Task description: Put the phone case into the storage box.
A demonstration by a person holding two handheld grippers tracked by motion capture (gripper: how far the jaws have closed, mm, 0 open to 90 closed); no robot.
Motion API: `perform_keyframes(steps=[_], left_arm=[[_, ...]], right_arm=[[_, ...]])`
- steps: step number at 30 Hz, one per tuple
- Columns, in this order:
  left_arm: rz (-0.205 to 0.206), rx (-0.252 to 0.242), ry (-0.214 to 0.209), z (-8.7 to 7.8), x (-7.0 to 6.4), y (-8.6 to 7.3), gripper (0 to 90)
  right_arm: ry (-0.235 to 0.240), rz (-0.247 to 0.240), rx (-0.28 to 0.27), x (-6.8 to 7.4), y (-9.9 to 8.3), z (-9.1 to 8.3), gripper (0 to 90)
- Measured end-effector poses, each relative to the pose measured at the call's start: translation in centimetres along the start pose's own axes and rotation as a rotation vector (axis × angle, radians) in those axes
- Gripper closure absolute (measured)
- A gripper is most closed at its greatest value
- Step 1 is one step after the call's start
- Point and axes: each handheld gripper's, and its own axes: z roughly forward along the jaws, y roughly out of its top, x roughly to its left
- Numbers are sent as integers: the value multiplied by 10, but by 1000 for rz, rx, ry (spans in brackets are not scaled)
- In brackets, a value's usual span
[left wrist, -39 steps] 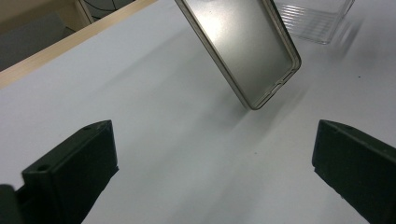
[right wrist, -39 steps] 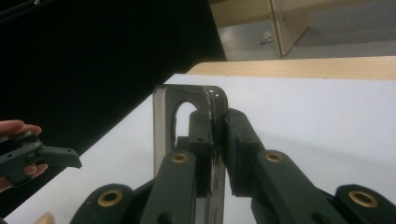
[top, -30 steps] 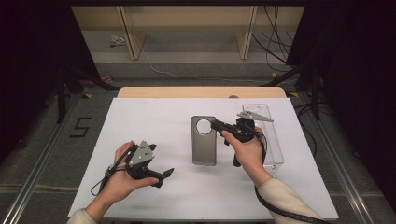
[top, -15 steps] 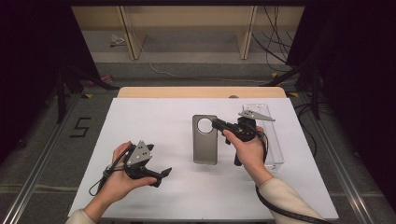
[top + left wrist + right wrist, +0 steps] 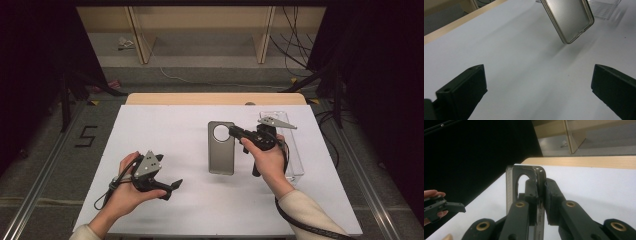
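1. While one case (image 5: 221, 148) sits centre frame, the right gripper (image 5: 234, 131) clamps its upper edge.
2. One left gripper (image 5: 175, 185), lower left, gapes wide.
3. One clear box (image 5: 295, 150) rests right on the white table (image 5: 165, 130); dark surroundings.

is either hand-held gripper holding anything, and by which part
The right hand-held gripper clamps the grey phone case by its edge beside the round camera cutout. The left hand-held gripper is open, holding nothing.

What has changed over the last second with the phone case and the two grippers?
Very little. The left gripper has drifted slightly toward the person's side of the table, jaws open. The right gripper stays clamped on the edge of the phone case by its round cutout. The clear tray has not moved.
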Motion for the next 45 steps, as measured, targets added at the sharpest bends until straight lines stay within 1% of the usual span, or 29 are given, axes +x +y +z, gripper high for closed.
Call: perform_keyframes(steps=[24, 28, 45], left_arm=[[-8, -3, 6, -1, 2, 0, 0], [-9, -5, 7, -1, 2, 0, 0], [-16, -8, 16, -1, 4, -1, 0]], right_arm=[[-12, -9, -11, -2, 4, -4, 826], [-17, -21, -13, -2, 5, -4, 826], [-27, -40, -26, -5, 9, -8, 825]])
